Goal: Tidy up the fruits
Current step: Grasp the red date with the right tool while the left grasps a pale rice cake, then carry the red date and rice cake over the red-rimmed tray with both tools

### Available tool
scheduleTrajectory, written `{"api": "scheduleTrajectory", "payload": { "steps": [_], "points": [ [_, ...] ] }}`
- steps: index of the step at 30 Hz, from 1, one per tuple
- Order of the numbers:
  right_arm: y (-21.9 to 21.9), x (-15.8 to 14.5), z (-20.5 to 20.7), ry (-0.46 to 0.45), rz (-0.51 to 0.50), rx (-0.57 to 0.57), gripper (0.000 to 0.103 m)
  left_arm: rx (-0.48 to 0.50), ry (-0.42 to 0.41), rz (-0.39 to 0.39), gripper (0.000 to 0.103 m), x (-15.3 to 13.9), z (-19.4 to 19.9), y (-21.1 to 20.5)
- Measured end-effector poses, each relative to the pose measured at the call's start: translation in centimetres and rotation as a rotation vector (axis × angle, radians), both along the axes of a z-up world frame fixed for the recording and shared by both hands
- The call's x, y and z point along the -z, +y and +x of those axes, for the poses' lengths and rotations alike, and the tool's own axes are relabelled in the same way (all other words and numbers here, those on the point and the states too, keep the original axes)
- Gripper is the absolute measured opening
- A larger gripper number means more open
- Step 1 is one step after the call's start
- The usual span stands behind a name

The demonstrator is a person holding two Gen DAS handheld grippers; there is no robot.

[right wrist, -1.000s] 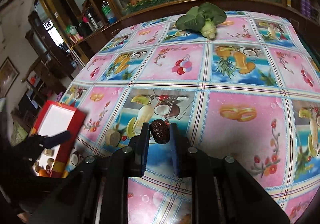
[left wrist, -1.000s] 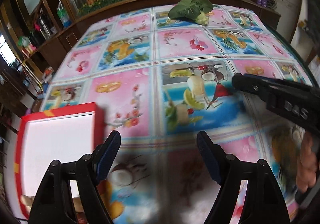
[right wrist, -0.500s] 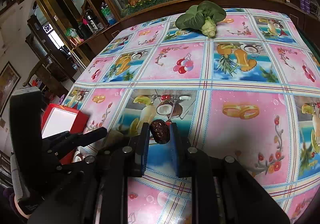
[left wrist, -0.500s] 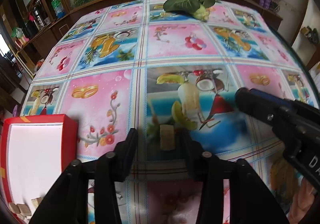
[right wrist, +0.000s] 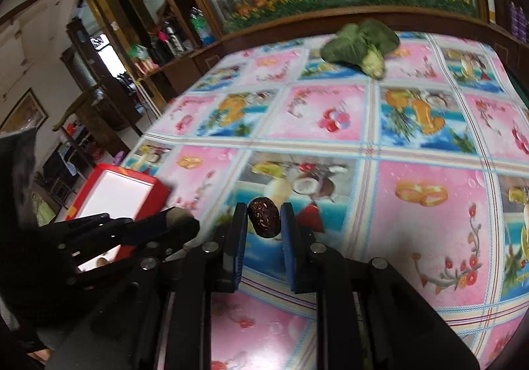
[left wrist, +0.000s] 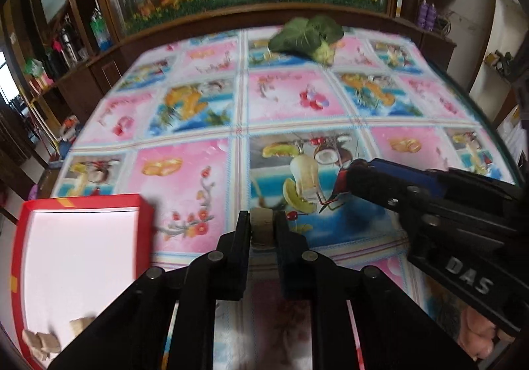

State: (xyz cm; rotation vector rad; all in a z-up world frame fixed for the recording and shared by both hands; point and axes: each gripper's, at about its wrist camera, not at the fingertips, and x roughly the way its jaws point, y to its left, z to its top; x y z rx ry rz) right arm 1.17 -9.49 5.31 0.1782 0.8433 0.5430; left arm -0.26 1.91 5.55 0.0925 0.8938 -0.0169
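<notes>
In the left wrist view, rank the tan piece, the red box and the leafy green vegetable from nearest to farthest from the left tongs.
1. Tan piece: gripped between the left tongs.
2. Red box: on the table, near left.
3. Leafy green vegetable: far edge of the table, slightly right.

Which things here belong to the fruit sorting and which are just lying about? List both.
Part of the job:
- tan chunk in the left hand-held gripper
- dark date in the right hand-held gripper
- red box holding tan pieces

Lying about:
- leafy vegetable
- bottles on the shelf
</notes>
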Motion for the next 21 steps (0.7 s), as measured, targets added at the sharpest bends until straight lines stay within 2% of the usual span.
{"api": "scheduleTrajectory", "payload": {
  "steps": [4,9,18,21],
  "points": [
    [0.7,-0.9,-1.3,-0.063,0.024,-0.029,0.022,-0.013,-0.081,0.023,0.013,-2.0,-2.4,0.6],
    [1.6,-1.0,-2.2,-0.089,0.022,-0.042,0.022,-0.053,-0.161,0.049,0.013,-4.0,-5.5,2.1],
    [2.9,-1.2,-4.6,-0.100,0.083,-0.046,0.022,-0.106,-0.222,0.043,0.013,-5.1,-8.5,5.2],
    [3.8,-1.0,-5.5,-0.074,0.122,-0.062,0.022,-0.122,-0.232,0.037,0.013,-5.2,-9.3,6.3]
  ]
}}
